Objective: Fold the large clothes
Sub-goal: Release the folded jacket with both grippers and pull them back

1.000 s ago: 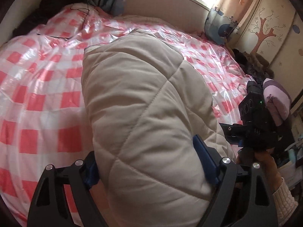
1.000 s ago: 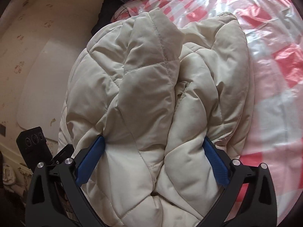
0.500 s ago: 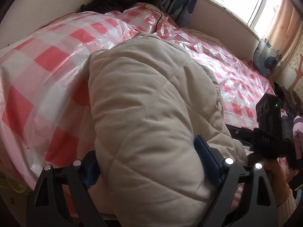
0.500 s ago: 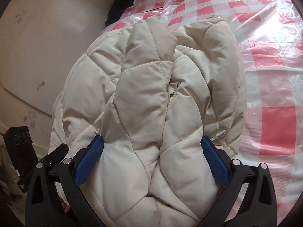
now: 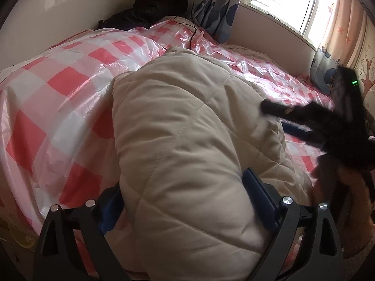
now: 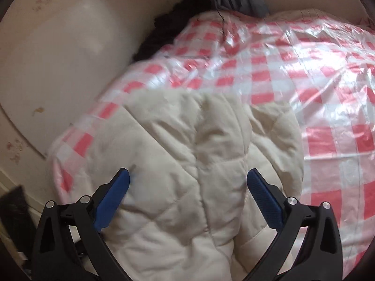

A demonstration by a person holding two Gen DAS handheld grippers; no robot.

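A cream quilted jacket [image 5: 178,121], folded into a thick bundle, lies on the bed's pink-and-white checked plastic cover [image 5: 58,107]. My left gripper [image 5: 182,180] holds the bundle's near end between its blue pads, and the padding bulges over both. Its jaws are opening. In the right wrist view the jacket [image 6: 187,210] lies below my right gripper [image 6: 187,172], whose jaws stand wide open with both pads bare. From the left wrist view the right gripper [image 5: 276,117] is blurred and hangs above the jacket's right side, carried by a hand [image 5: 351,187].
Dark clothing [image 5: 152,11] is heaped at the bed's far corner, with a black cable [image 5: 192,23] trailing onto the cover. A blue-patterned curtain [image 5: 218,11] and a window [image 5: 281,0] lie beyond. A pale headboard [image 6: 58,58] borders the checked cover [image 6: 304,82].
The right gripper has let go of the jacket and pulled back, its pads now bare. The jacket has come down onto the bed. The left jaws have widened slightly.
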